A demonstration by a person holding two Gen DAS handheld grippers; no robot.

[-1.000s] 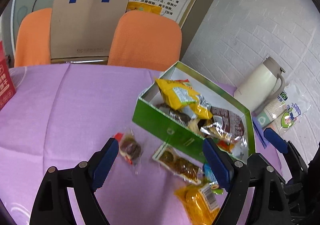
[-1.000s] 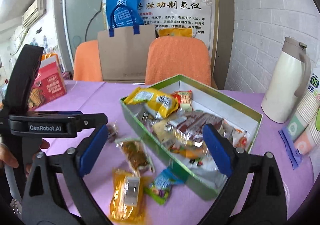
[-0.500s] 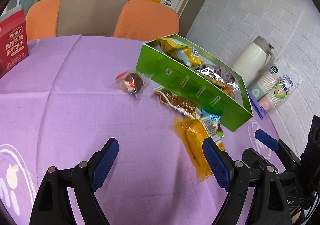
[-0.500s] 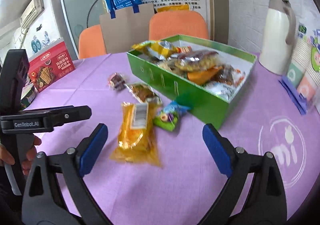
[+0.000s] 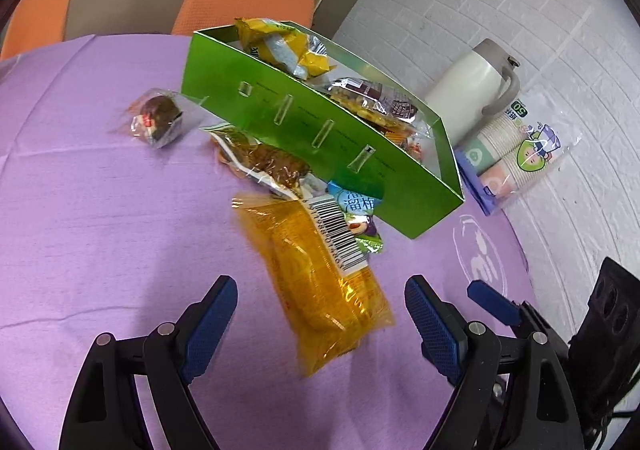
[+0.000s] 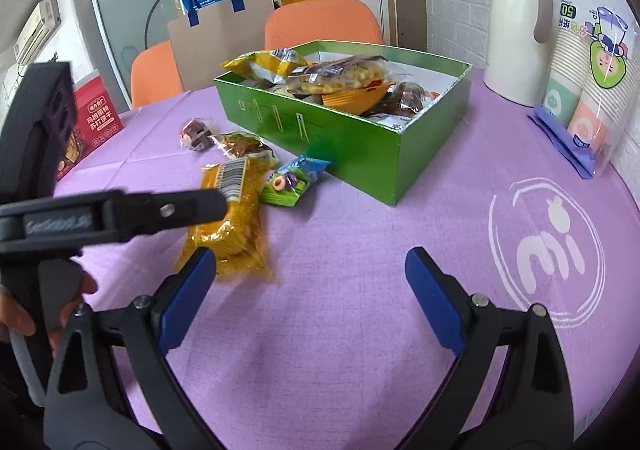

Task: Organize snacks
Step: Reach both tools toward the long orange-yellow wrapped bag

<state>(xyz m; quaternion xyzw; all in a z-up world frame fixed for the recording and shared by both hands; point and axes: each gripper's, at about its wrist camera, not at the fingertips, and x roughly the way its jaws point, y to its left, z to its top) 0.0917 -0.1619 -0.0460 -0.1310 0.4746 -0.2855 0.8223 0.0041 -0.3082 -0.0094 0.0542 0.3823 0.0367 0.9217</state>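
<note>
Even, bright indoor light fills both fisheye views, casting only soft shadows on the purple tablecloth. Straight lines bow toward dark, vignetted corners. Glare glints off the yellow snack packet, whose edges smear slightly with motion blur.
</note>
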